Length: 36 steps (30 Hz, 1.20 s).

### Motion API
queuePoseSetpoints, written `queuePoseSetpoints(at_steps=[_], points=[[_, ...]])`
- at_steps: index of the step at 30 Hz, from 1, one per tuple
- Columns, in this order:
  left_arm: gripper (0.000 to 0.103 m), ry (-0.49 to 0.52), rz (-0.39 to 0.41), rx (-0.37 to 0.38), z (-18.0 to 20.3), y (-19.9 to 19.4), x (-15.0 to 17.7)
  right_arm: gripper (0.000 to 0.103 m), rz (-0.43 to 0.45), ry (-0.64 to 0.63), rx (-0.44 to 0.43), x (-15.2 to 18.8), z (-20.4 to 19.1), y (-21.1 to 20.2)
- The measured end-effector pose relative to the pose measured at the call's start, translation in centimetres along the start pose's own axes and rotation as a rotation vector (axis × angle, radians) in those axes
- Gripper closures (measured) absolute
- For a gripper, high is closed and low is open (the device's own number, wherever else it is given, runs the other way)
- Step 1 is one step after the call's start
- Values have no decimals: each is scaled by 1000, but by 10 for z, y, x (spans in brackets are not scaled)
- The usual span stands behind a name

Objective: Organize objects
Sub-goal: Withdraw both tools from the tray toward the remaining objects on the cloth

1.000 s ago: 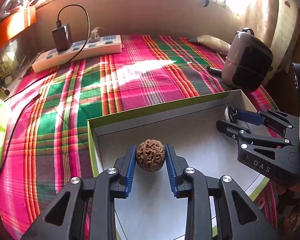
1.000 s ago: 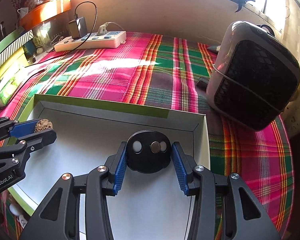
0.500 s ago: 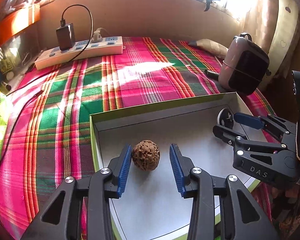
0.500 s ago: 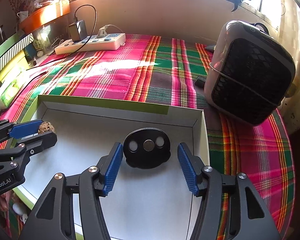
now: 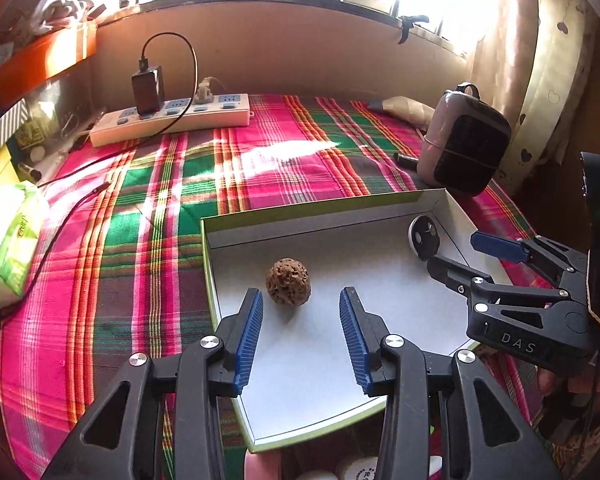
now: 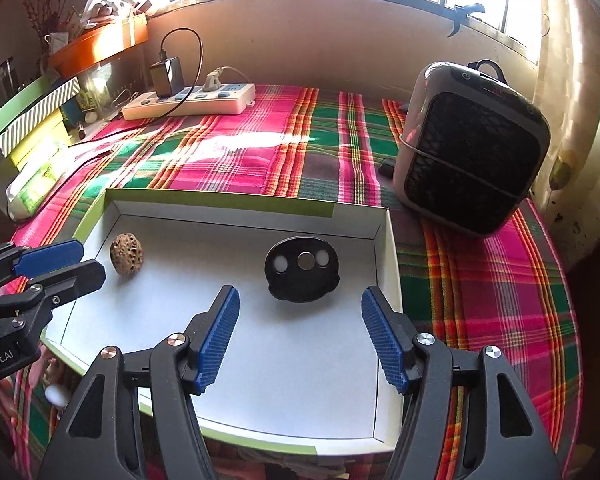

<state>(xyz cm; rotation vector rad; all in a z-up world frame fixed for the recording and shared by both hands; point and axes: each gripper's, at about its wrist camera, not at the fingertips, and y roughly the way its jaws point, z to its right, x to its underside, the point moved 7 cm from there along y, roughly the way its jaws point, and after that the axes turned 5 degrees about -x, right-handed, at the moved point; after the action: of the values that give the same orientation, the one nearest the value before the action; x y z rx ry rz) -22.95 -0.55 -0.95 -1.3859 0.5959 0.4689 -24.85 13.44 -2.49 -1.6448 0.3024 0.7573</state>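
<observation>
A brown walnut lies on the white floor of a shallow green-edged box, near its left wall; it also shows in the right wrist view. A black oval disc with a round metal centre lies near the box's right wall, and shows small in the left wrist view. My left gripper is open and empty, just behind the walnut. My right gripper is open and empty, just behind the disc. Each gripper shows in the other's view.
The box sits on a plaid cloth. A small heater stands right of the box. A white power strip with a black charger lies at the back. A green tissue pack lies at the left edge.
Both grippers opened, letting go of the walnut and the disc, which now rest on the box floor. Both grippers have drawn back and up from them.
</observation>
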Motion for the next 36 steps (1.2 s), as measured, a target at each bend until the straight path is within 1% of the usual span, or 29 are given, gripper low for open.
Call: queuePoseSetpoints(at_steps=[2,6,9,12,19,23,25,28,29,32,36], points=[[65,-1,11,-2,-1,-7,4,39,4,4,0,3,-1,-4],[65,3,31,-28,-5,-19,10,39,18,12,-8,10,-4,-14],[65,0,44,-20,-7,-28,15,39,30,18,-12,15,-6,-22],[65,-6,65,-35,-12,-38,21,39,49,23,-30,21,-10,-32],[65,-48,67,-48,-26,-51,41,39,60,11,-76,42,-20,-47],[65,-68,77,-39,-29,-59,53,39,76,5,-105,52,-25,-57],[65,-79,78,-28,-31,-64,59,39,84,-6,-138,58,-29,-63],[65,-81,91,-44,-33,-69,66,39,82,-42,-170,70,-37,-69],[65,-83,93,-39,-33,-71,69,39,82,-56,-177,74,-39,-71],[65,-93,89,-18,-33,-73,77,39,79,-94,-209,86,-46,-76],[65,-101,72,-5,-33,-72,88,39,65,-100,-239,101,-52,-78]])
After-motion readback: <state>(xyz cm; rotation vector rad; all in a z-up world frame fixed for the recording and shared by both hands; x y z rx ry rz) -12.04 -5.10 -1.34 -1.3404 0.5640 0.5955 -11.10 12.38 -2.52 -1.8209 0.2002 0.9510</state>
